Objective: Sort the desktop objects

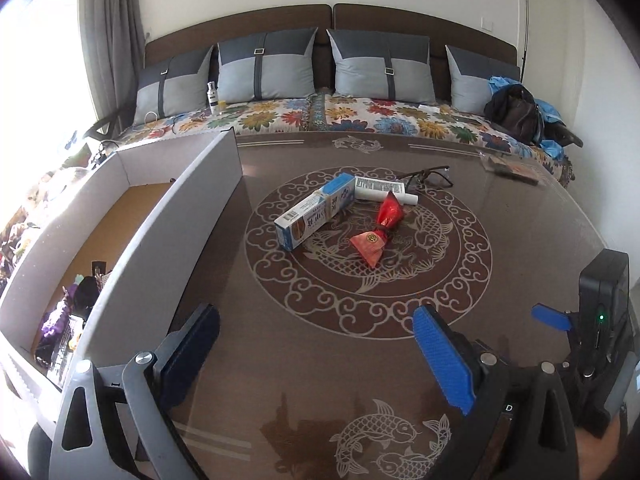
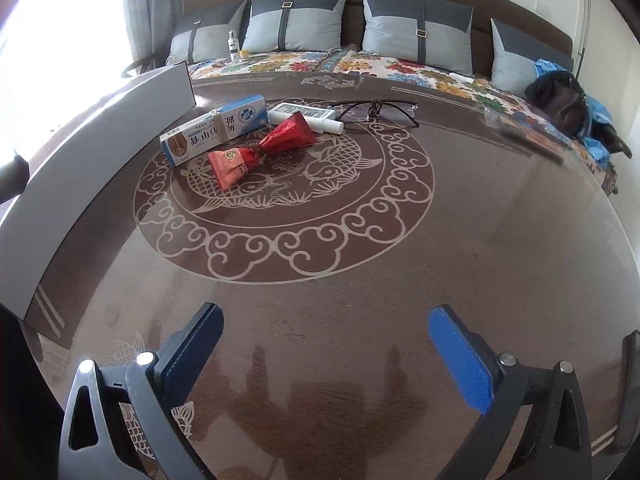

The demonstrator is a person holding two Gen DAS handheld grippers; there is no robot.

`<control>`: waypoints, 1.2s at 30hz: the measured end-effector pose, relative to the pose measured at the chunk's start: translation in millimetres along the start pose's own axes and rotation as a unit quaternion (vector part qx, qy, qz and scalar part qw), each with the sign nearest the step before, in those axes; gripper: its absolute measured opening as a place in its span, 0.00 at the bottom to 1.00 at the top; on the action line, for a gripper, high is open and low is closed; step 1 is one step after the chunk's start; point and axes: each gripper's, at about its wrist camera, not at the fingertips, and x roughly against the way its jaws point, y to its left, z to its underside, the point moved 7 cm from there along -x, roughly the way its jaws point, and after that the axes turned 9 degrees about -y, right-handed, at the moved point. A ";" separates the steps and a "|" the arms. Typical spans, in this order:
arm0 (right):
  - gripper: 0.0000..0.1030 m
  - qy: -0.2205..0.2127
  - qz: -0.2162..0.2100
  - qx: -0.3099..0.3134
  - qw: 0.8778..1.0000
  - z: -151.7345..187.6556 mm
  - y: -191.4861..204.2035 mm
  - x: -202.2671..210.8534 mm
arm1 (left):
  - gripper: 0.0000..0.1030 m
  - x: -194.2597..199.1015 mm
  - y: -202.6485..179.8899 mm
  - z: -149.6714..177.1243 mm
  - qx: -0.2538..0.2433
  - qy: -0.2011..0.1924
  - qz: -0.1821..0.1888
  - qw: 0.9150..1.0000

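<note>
On the brown patterned table [image 1: 320,360] [image 2: 480,240] lie a blue-white carton [image 1: 316,210] [image 2: 214,130], a white tube [image 1: 384,191] [image 2: 308,117], a red twisted wrapper [image 1: 378,228] [image 2: 264,148] and dark-framed glasses [image 1: 428,176] [image 2: 376,110], all bunched near the centre. My left gripper [image 1: 316,320] hovers open at the near edge, well short of them. My right gripper [image 2: 326,328] is open too, with nothing between its fingers. In the left wrist view the right gripper's body [image 1: 600,320] shows at the far right.
A white cardboard box [image 1: 132,256] [image 2: 80,168] stands on the table's left, holding several small items [image 1: 68,320]. Behind the table is a sofa [image 1: 360,112] with cushions, a bottle [image 1: 213,98] and a dark bag [image 1: 516,110]. A clear packet [image 1: 512,166] lies at the far right edge.
</note>
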 end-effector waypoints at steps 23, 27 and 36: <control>1.00 0.015 0.046 -0.043 0.998 3.4 -41.1 -44.4 | 1.00 -127.9 -16.2 61.9 -0.008 0.077 0.034 0.996; 1.00 0.015 0.046 -0.043 0.998 3.6 -41.5 -44.3 | 1.00 -122.8 -16.1 61.8 -0.011 0.075 0.040 0.996; 1.00 0.016 0.047 -0.042 0.998 3.4 -40.6 -45.1 | 1.00 -120.5 -16.3 59.4 -0.011 0.074 0.038 0.996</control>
